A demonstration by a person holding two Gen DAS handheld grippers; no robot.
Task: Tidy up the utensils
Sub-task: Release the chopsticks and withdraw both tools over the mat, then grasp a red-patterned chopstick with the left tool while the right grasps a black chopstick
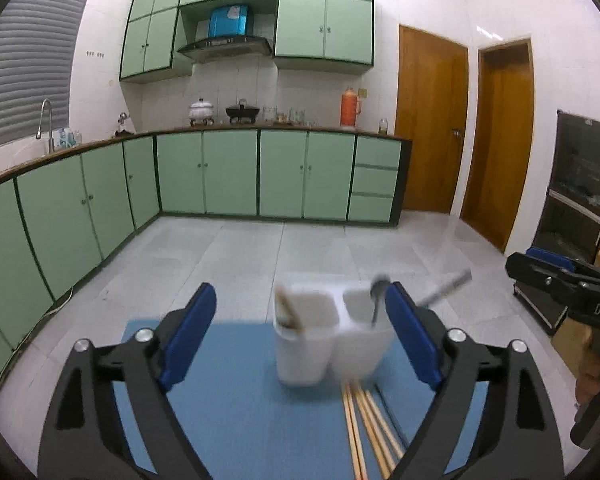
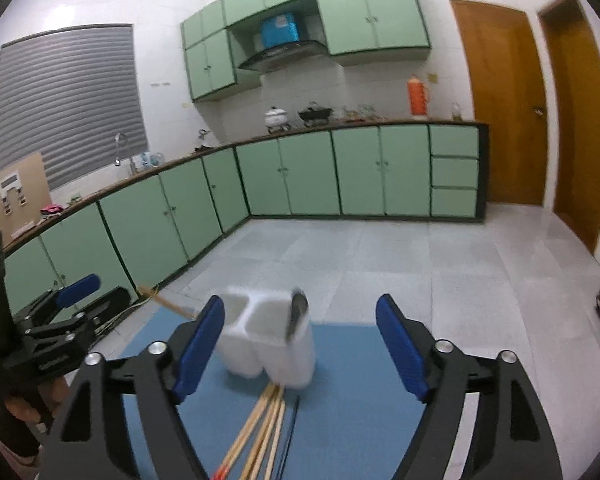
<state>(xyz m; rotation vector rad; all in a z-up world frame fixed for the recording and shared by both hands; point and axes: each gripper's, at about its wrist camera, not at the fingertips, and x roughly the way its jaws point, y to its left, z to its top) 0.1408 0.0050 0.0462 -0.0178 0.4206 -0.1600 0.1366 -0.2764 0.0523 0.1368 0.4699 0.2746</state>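
**Fingers apart on both sides, loose chopsticks waiting by the holder**

Fingers of the left gripper are seen spread wide in the left wrist view, with nothing clamped between the blue pads. Between and beyond them the white two-compartment holder stands on the blue mat. A chopstick leans in the left compartment, and a metal spoon stands in the right one. A bundle of loose wooden chopsticks lies on the mat just in front of the holder, with a thin dark utensil beside it that cannot be identified. For the next pick, a low approach along the mat is judged best, with one or two sticks closed on near mid-length so they do not pivot. The right gripper is visible only at the far right edge here.

From the right wrist view, the right gripper is likewise shown open and empty. The holder is seen from the other side, the spoon nearest. What is added here is the red-tipped end of one stick among the loose chopsticks. The left gripper also appears in full, and a hand is seen below it.
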